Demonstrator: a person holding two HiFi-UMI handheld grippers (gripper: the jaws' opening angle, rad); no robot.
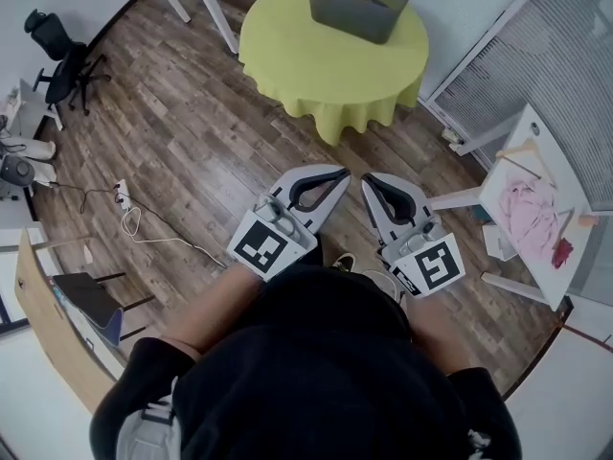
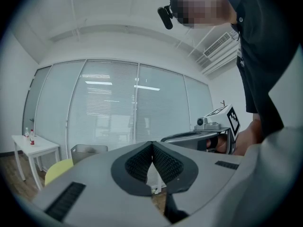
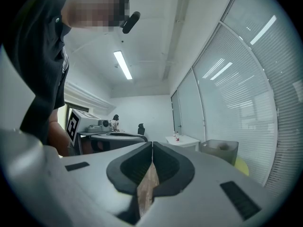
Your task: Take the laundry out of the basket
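Both the left hand-held gripper (image 1: 330, 182) and right hand-held gripper (image 1: 381, 190) were held with jaws together, empty, the basket (image 1: 359, 8) set straight ahead, well apart, on the tabletop (image 1: 287, 41).

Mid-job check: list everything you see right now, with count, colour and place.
Basket: one, grey, on the round table, far ahead.
Round table: one, yellow-green cloth, top centre.
Laundry: one pink heap, on the side table.
Side table: one, white, right edge.
Office chair: one, black, far left.
Cable: one, white, on the wood floor, left.
Left gripper: grey, shut, empty.
Right gripper: grey, shut, empty, beside it.
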